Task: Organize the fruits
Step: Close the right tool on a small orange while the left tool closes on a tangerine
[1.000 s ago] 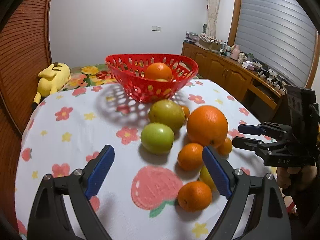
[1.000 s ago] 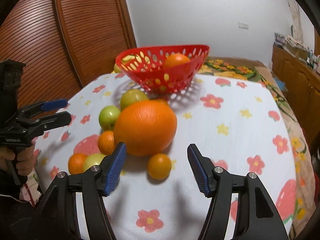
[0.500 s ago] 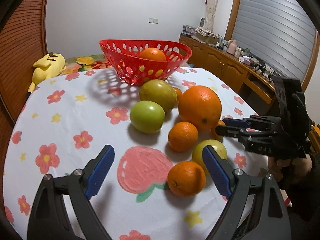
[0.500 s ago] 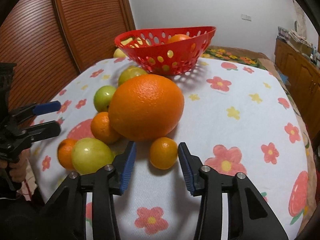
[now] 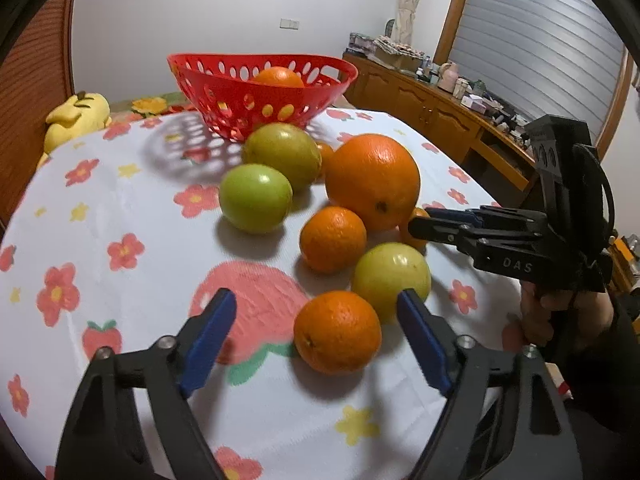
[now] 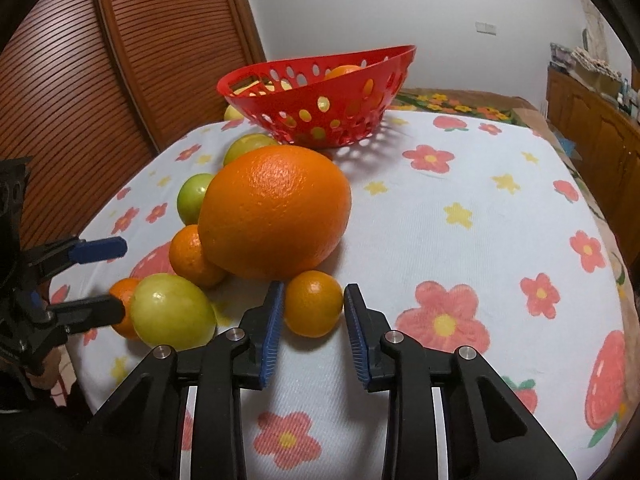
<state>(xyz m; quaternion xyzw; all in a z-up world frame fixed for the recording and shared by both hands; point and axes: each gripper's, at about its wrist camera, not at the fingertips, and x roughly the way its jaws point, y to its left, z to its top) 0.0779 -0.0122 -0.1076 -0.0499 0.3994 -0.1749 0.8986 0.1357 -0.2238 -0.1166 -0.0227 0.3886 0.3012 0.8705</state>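
- The right claw has closed its two blue pads on a small orange; both pads touch its sides, so it is gripped, though it looks to sit on the tablecloth yet, not lifted.
- That small fruit lies just ahead of the right claw's tips, tucked against the foot of the big orange, which is right behind it. Taking it from the open side is probably why the claw comes in low and slanting down.
- The left claw is part open and its jaws are closing. An orange sits between them, nearer the right-hand pad, but neither pad presses on it so far.
- Just beyond that pad, touching the orange, lies a yellow-green fruit; it crowds the gap, so the pad could nudge it as the jaws come in.
- Further ahead of the left claw are another orange, a green fruit and a larger greenish one.
- The red basket stands well beyond both claws at the far end of the table, an orange already in it. It is very likely where the loose fruit is meant to go, so most of the job is undone.
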